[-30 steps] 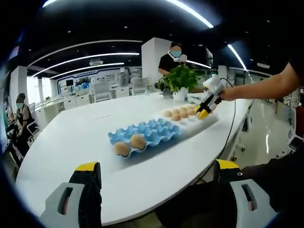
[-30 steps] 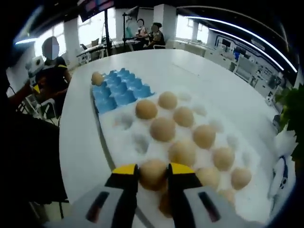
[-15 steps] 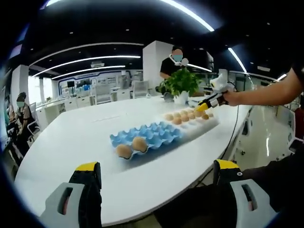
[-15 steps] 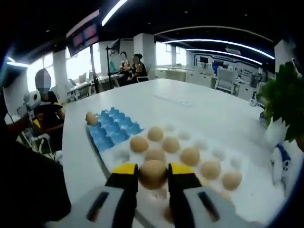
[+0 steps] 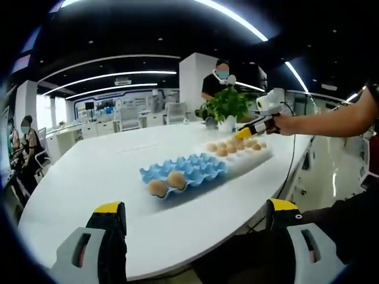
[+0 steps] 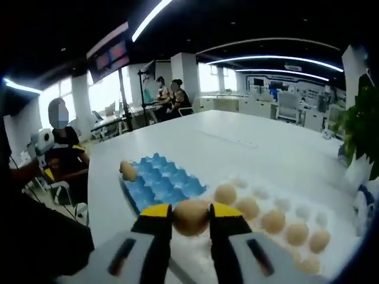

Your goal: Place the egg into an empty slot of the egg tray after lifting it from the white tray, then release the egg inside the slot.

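With its jaws clamped on the egg (image 6: 190,216) above the white tray (image 6: 331,260), the right gripper (image 6: 190,218) must next carry to an empty blue egg tray (image 6: 160,186) slot; left gripper (image 5: 195,216) jaws gape, idle.

You're in an open-plan office: long ceiling light strips (image 5: 118,74), rows of white desks (image 6: 278,105), seated people (image 6: 62,148), and a big white surface (image 5: 89,171).

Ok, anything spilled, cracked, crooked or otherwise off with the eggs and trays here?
Nothing stands out. The blue egg tray lies flat against the white tray, both along the table edge. Two eggs sit in its near slots, whole as far as can be seen. The right hand-held gripper holds one egg cleanly above the trays.
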A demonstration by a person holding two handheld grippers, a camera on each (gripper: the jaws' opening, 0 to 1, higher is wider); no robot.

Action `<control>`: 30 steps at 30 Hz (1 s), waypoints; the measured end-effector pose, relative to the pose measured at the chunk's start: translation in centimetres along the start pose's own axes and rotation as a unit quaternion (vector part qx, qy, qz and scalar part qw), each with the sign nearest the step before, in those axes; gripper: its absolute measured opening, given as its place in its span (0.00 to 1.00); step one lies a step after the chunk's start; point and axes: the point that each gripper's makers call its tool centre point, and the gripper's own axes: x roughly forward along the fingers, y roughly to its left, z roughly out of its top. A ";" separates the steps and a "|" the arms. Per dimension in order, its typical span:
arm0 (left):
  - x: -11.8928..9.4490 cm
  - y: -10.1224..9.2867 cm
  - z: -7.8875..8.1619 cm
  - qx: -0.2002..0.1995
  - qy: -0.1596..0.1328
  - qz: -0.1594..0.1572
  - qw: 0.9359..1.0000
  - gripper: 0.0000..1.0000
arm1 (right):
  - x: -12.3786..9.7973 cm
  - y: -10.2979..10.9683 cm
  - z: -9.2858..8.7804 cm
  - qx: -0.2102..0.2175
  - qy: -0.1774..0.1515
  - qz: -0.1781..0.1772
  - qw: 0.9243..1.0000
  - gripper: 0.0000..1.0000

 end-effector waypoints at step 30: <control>-0.9 0.1 -1.1 0.016 0.017 0.009 1.000 1.00 | 12.3 11.7 0.1 -0.069 0.045 0.105 0.991 0.24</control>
